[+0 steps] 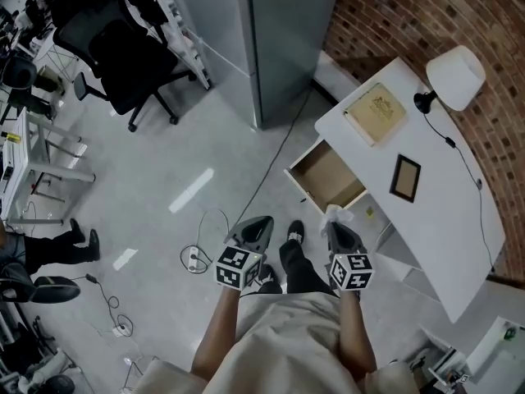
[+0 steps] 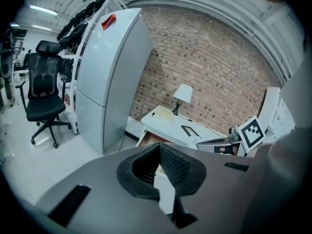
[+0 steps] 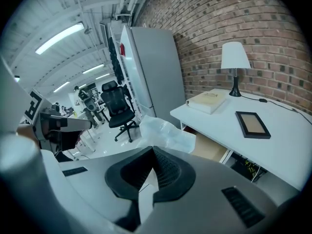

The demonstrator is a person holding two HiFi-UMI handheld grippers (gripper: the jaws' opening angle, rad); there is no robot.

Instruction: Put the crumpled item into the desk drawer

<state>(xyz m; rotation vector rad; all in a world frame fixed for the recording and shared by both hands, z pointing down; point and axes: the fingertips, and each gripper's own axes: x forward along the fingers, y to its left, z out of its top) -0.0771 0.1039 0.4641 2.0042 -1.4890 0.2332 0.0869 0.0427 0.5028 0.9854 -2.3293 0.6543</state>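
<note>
Crumpled item (image 3: 165,133), seemingly clamped by right gripper (image 1: 336,225), is best released deep inside drawer (image 1: 328,177); left gripper (image 1: 258,226) closed, empty.

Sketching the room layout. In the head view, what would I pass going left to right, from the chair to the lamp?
Black office chair → open drawer → picture frame → lamp. The book overlaps drawer and frame, so it's left out.

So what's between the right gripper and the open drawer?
Only the crumpled plastic, held in the right gripper and short of the drawer; the right gripper view shows it.
</note>
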